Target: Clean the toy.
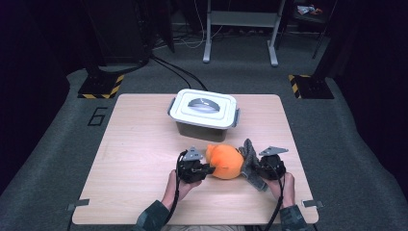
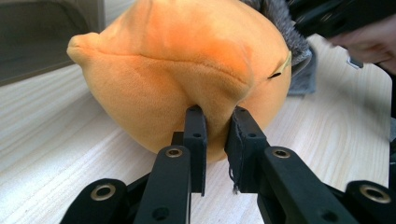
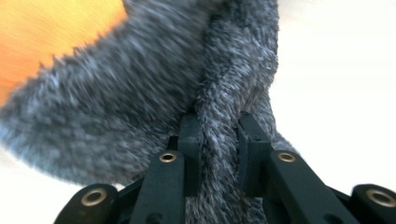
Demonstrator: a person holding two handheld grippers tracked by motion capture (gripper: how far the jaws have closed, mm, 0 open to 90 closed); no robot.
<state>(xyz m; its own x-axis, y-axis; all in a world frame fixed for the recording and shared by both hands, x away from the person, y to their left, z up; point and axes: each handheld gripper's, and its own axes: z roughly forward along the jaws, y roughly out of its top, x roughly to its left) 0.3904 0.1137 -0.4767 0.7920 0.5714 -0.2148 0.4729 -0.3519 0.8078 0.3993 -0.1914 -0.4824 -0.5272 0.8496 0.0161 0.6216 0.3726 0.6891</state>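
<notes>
Soft toy under a two-handed pinch, seen from my remote station. The orange plush toy (image 1: 224,162) rests on the wooden table (image 1: 134,159), near its front edge and just in front of the lidded grey container (image 1: 204,113). My left gripper (image 1: 206,169) has its jaws drawn narrow on a fold of the orange fabric at the toy's left side (a pleat sits between the pads in the left gripper view); my right gripper (image 1: 256,168) is clamped on the toy's grey furry part (image 1: 248,155), pile bunched between its jaws. I judge the toy light, squashy and non-fragile; fur may slip, so a seam or gathered fabric gives a surer hold than the rounded body.
</notes>
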